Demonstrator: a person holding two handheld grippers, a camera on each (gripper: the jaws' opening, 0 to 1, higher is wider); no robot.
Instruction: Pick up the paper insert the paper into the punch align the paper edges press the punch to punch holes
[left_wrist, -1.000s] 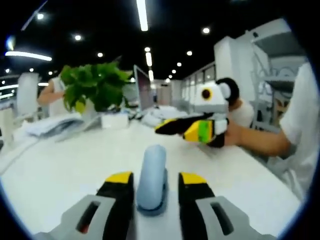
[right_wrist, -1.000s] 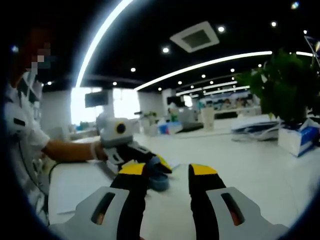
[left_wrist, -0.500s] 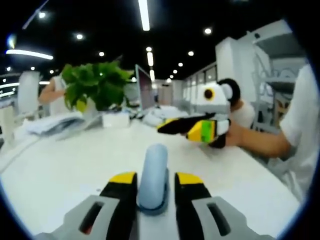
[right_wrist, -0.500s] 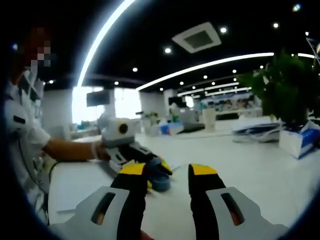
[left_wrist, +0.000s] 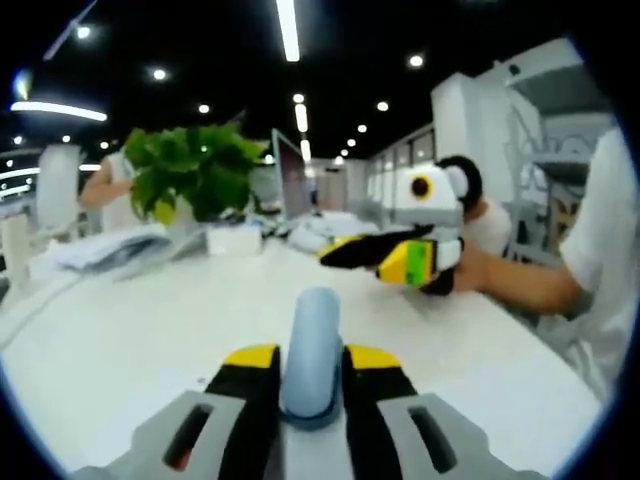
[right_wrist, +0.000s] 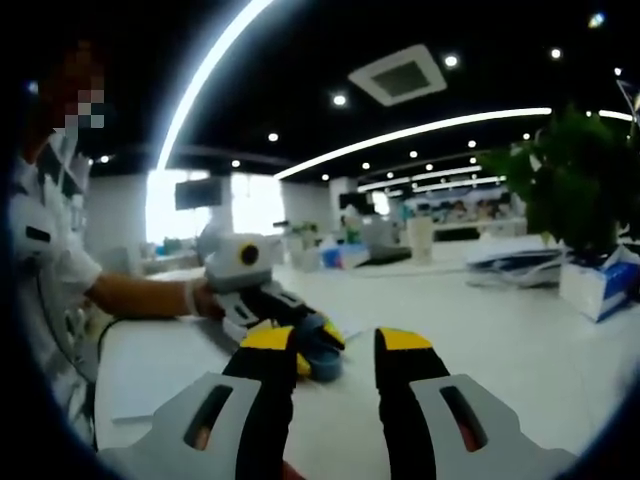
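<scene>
the pale blue rounded hole punch (left_wrist: 309, 352) sits on the white table (left_wrist: 120, 340), pinched by the left gripper (left_wrist: 309, 360), while the right gripper (right_wrist: 335, 345) hangs spread and empty nearby, so i'd steady the punch first.

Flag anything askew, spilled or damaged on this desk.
Nothing stands out. The blue punch sits upright between the left tongs on the white table; the right tongs hang open above it.
</scene>
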